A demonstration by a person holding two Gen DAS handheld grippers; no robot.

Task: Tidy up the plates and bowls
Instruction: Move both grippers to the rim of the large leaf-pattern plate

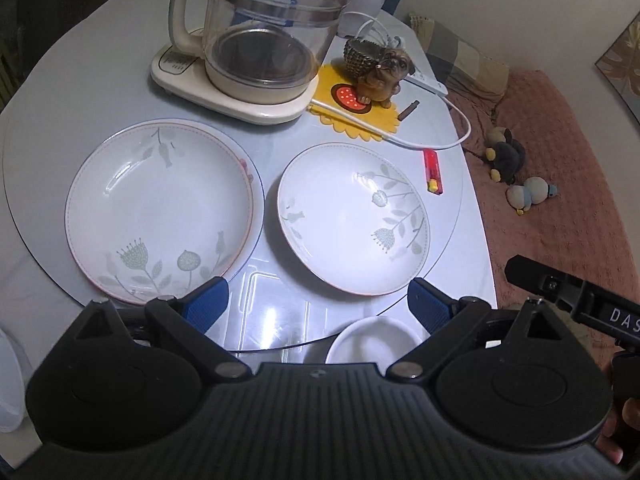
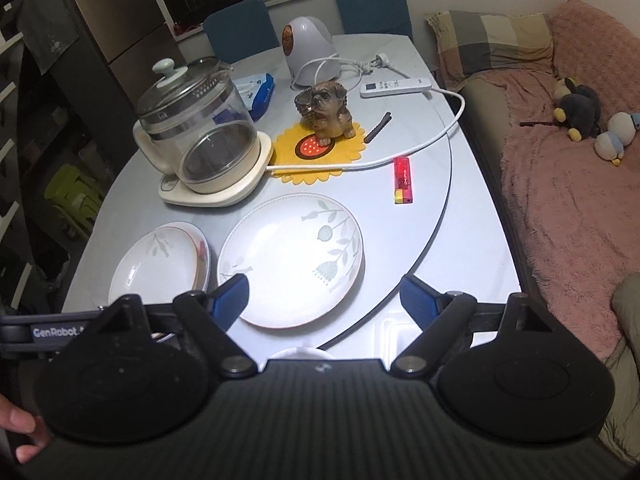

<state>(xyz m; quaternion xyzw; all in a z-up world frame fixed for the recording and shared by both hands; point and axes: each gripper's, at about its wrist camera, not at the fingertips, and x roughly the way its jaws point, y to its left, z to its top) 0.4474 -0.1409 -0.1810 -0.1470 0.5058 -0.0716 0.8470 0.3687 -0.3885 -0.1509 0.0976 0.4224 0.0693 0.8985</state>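
Two plates [image 1: 352,216] lie beyond the left hand-held gripper [image 1: 316,304] — untouched.

Stacked floral plates [image 1: 160,208], lone floral plate [image 1: 352,220] beside, small white bowl [image 1: 374,342] nearer

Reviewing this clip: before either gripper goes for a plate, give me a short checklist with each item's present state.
1. Left gripper open and holding nothing: ok.
2. Right gripper open and holding nothing: ok.
3. Single plate lying flat, nothing on it: ok.
4. Plate stack sitting even: not ok, the top plate sits off-centre on a larger one.
5. Lighter and cable apart from the single plate: ok.
6. Small white bowl whole and upright: cannot tell, the gripper body hides most of it.
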